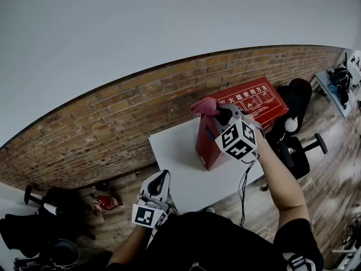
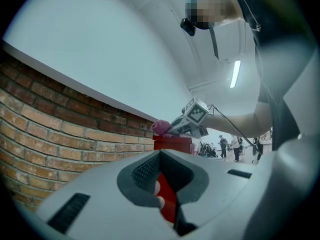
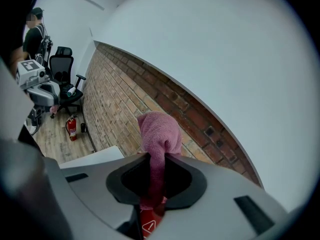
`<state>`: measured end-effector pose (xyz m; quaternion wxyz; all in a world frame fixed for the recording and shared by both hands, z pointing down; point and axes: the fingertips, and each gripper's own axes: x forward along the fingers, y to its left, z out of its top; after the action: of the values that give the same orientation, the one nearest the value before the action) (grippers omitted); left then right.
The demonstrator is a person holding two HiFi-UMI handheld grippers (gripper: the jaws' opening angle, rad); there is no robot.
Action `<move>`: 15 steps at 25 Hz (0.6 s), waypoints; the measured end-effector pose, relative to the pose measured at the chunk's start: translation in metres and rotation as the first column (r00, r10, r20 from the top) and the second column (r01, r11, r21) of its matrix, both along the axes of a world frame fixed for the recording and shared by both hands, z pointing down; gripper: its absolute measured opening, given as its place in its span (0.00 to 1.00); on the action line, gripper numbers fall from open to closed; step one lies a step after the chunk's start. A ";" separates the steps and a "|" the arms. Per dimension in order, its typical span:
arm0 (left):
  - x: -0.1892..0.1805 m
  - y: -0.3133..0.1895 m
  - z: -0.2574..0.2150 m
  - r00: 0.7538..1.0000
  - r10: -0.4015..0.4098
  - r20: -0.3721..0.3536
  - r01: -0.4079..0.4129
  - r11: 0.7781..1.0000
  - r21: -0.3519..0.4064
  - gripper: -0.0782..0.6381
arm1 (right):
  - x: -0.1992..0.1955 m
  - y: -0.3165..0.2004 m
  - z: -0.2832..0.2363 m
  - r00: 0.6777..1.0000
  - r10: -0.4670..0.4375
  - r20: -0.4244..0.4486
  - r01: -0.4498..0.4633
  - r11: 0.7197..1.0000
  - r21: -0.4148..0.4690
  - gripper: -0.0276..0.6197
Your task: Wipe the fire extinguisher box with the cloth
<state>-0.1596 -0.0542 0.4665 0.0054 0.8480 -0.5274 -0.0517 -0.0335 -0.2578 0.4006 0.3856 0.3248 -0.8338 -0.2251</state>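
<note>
Brick wall (image 1: 113, 123) behind, table (image 1: 180, 151) in front of it, box (image 1: 254, 97) on the table's right part. Right gripper (image 1: 219, 115) was clamped on the cloth (image 1: 204, 106), holding it at the top of the box's near end. Left gripper (image 1: 163, 176) hung low by the table edge, jaws together, empty. Wipe looked barely started. Next: drag the cloth along the top with steady pressure. The left may need to brace the box.
</note>
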 end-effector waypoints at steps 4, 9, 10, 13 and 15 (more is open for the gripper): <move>-0.006 0.000 0.000 1.000 -0.010 -0.001 0.010 1.000 0.002 0.18 | -0.009 -0.013 -0.001 1.000 0.006 -0.009 -0.006 1.000 0.006 0.15; -0.018 -0.001 0.001 1.000 -0.020 -0.005 0.020 1.000 -0.003 0.18 | -0.019 -0.028 -0.002 0.999 0.020 -0.027 -0.020 1.000 0.006 0.15; -0.019 -0.001 0.002 1.000 -0.020 -0.007 0.020 1.000 -0.005 0.18 | -0.020 -0.030 -0.002 0.999 0.022 -0.033 -0.022 1.000 0.005 0.15; -0.024 -0.002 0.002 1.000 -0.017 -0.011 0.017 1.000 -0.006 0.18 | -0.025 -0.037 -0.002 0.998 0.024 -0.049 -0.024 1.000 0.006 0.15; -0.027 -0.001 0.002 1.000 -0.013 -0.014 0.012 1.000 -0.007 0.18 | -0.027 -0.040 -0.002 0.998 0.028 -0.058 -0.028 1.000 0.005 0.15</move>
<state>-0.1863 -0.0556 0.4687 0.0119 0.8443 -0.5328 -0.0558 -0.0606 -0.2976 0.3981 0.4120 0.3306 -0.8171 -0.2310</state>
